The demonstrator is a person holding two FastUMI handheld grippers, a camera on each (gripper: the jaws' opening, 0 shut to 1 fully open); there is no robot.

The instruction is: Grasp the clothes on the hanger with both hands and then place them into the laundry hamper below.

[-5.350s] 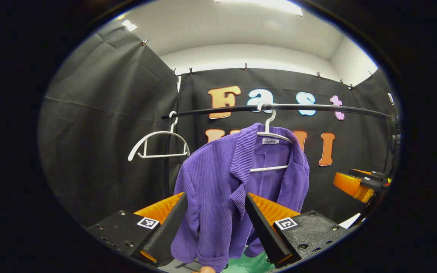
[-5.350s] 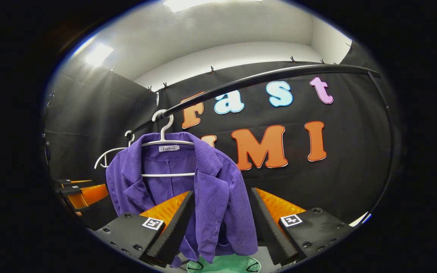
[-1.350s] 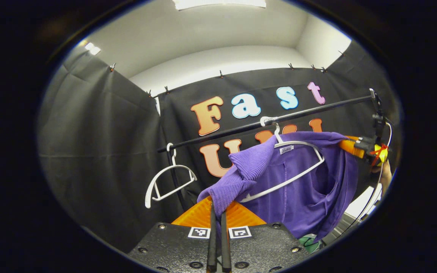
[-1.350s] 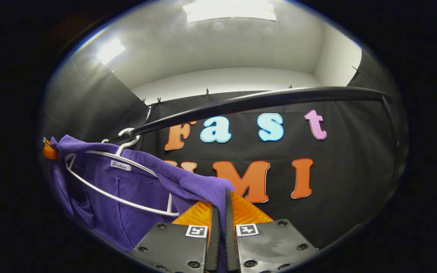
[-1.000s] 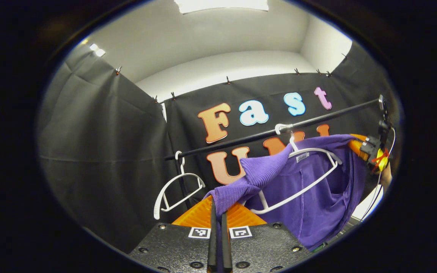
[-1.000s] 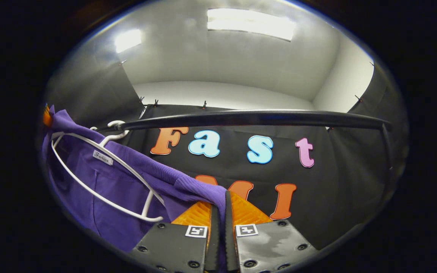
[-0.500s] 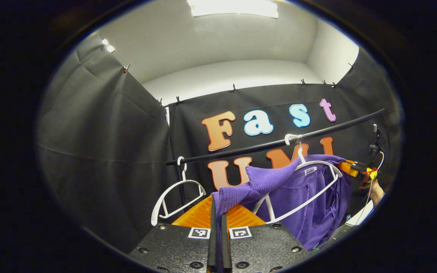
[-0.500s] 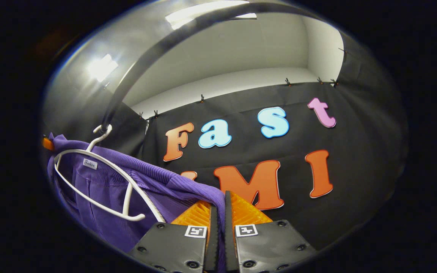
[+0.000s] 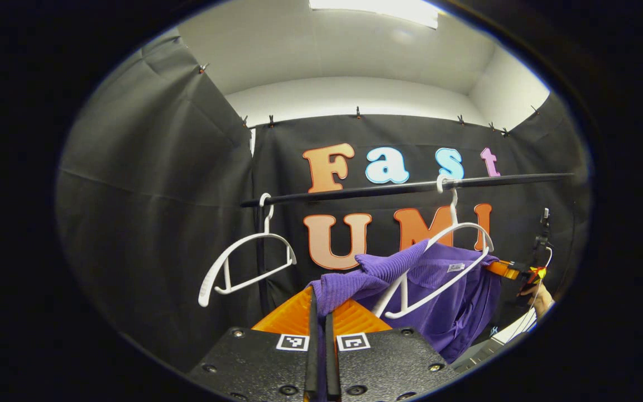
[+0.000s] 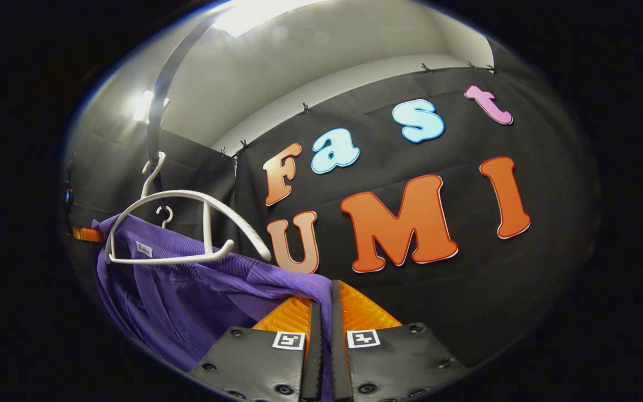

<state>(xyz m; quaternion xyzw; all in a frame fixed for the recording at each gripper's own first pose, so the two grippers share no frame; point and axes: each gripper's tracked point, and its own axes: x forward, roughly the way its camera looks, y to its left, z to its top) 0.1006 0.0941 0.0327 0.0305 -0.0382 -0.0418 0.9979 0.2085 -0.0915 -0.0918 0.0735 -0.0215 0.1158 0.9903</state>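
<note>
The purple ribbed jacket (image 9: 455,293) is stretched between my two grippers, just under the white hanger (image 9: 449,240). That hanger is still hooked on the black rod (image 9: 388,189). My left gripper (image 9: 319,296) is shut on one shoulder of the jacket. My right gripper (image 10: 326,298) is shut on the other shoulder of the jacket (image 10: 187,296). In the right gripper view the hanger (image 10: 187,196) stands almost bare above the collar. My right gripper (image 9: 508,270) also appears far off in the left gripper view, held by a hand (image 9: 539,293).
A second white hanger (image 9: 243,262) hangs empty at the rod's left end, beside the rack's upright post (image 9: 260,251). In the right gripper view the rod (image 10: 159,100) curves up overhead. Black cloth walls close in behind and on the left.
Both grippers have come down with the jacket's shoulders in them. The jacket has slid down off the hanger's arms, and the hanger has swung back level on the rod.
</note>
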